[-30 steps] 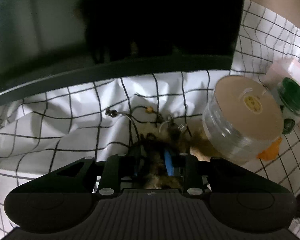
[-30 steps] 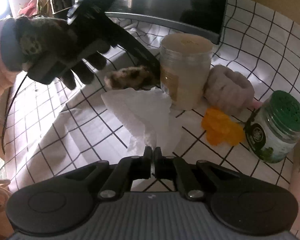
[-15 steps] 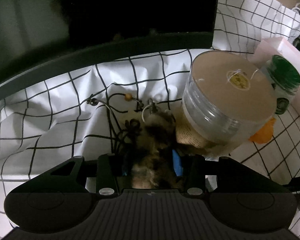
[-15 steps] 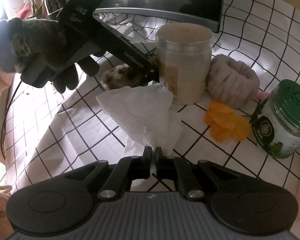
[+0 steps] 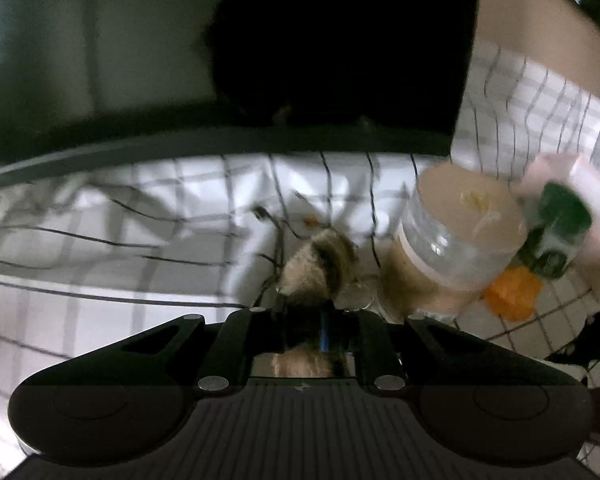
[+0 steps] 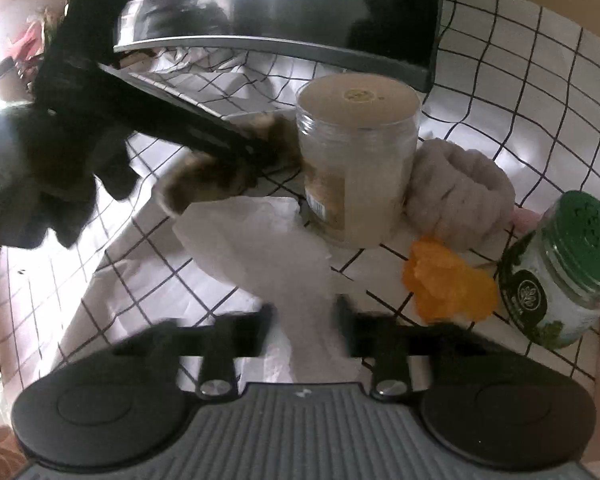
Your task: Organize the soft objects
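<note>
My left gripper (image 5: 314,320) is shut on a furry brown and tan keychain (image 5: 320,264), lifted off the checked cloth; in the right wrist view the left gripper (image 6: 256,152) holds the furry piece (image 6: 198,184) beside the clear jar (image 6: 356,160). My right gripper (image 6: 302,320) is open, its fingers on either side of a crumpled white tissue (image 6: 268,248) lying on the cloth. A grey knitted scrunchie (image 6: 460,188) lies right of the jar. An orange soft piece (image 6: 448,284) lies in front of it.
A green-lidded jar (image 6: 564,264) stands at the right. A dark monitor (image 6: 320,12) stands at the back on the checked tablecloth (image 6: 520,92). A pink box (image 5: 596,200) sits at the far right of the left wrist view.
My right gripper has opened around the tissue. My left gripper has lifted the furry keychain up and back from the jar's base.
</note>
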